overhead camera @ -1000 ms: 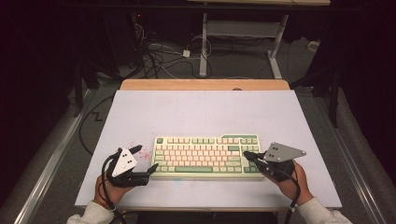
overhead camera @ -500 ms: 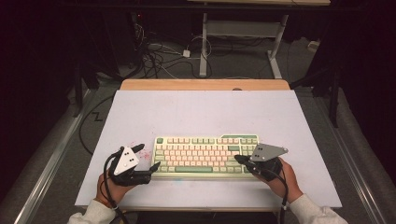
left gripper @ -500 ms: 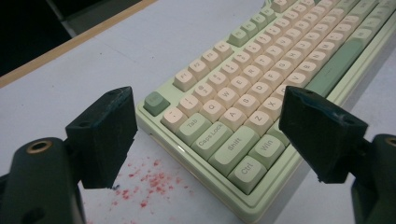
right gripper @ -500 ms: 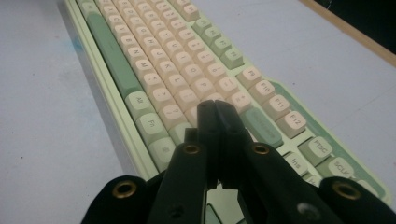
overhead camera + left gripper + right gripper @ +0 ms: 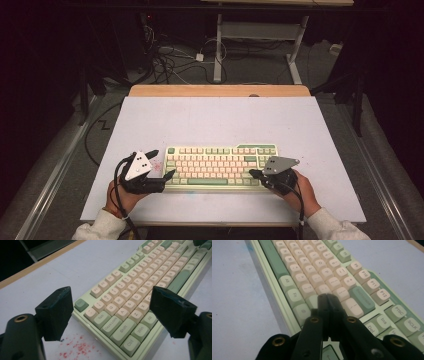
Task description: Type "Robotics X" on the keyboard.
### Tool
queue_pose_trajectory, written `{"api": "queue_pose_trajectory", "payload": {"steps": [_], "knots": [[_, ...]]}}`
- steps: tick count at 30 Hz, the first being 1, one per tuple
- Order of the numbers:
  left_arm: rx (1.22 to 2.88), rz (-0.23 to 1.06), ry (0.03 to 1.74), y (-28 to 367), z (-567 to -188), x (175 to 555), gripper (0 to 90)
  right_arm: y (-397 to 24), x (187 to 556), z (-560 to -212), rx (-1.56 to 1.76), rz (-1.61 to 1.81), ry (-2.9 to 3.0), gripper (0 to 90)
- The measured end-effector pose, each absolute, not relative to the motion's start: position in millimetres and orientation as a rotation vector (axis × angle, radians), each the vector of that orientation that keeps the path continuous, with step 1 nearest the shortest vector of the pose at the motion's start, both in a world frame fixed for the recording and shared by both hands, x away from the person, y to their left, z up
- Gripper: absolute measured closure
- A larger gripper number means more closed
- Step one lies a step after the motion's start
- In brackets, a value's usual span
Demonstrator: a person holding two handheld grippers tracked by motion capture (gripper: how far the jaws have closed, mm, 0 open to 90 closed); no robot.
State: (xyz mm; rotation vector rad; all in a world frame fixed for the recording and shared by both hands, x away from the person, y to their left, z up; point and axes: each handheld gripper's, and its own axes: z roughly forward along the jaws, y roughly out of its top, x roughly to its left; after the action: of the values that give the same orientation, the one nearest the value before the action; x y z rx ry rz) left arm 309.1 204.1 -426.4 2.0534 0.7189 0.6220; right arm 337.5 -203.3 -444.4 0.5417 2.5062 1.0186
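Note:
A green and cream keyboard [image 5: 220, 162] lies near the front of the white table [image 5: 215, 120]. My left gripper [image 5: 162, 163] stands open at the keyboard's left end, one jaw on each side of its corner. In the left gripper view the gripper [image 5: 112, 312] frames the Tab, Caps Lock and Shift keys of the keyboard [image 5: 155, 270]. My right gripper [image 5: 253, 173] is shut with nothing in it, its tip over the lower right keys. In the right gripper view the gripper [image 5: 327, 298] hovers by the keys near Enter on the keyboard [image 5: 312, 262]; contact cannot be told.
Red specks [image 5: 156, 165] stain the table just left of the keyboard, also visible as specks [image 5: 77, 347] below the left jaw. The table's far edge is a wooden strip [image 5: 220, 90]. Behind it, cables [image 5: 170, 60] and a desk frame [image 5: 260, 35] stand on the floor.
My right gripper has moved left and toward the front edge, onto the keyboard's right end. The left gripper has shifted slightly right, closer to the keyboard's left corner.

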Motion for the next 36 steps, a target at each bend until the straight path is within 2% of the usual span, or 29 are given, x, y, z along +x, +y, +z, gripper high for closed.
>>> {"api": "queue_pose_trajectory", "payload": {"steps": [9,27,36], "knots": [[2.069,0.58,0.707,196,-422,315,18.3,-202,340,-446,0.548,1.003,2.506,90.0],[2.077,0.614,0.678,191,-413,321,18.7,-198,341,-450,0.541,0.989,2.518,90.0],[2.079,0.581,0.688,188,-408,321,20.3,-199,341,-451,0.546,0.993,2.514,90.0]]}}
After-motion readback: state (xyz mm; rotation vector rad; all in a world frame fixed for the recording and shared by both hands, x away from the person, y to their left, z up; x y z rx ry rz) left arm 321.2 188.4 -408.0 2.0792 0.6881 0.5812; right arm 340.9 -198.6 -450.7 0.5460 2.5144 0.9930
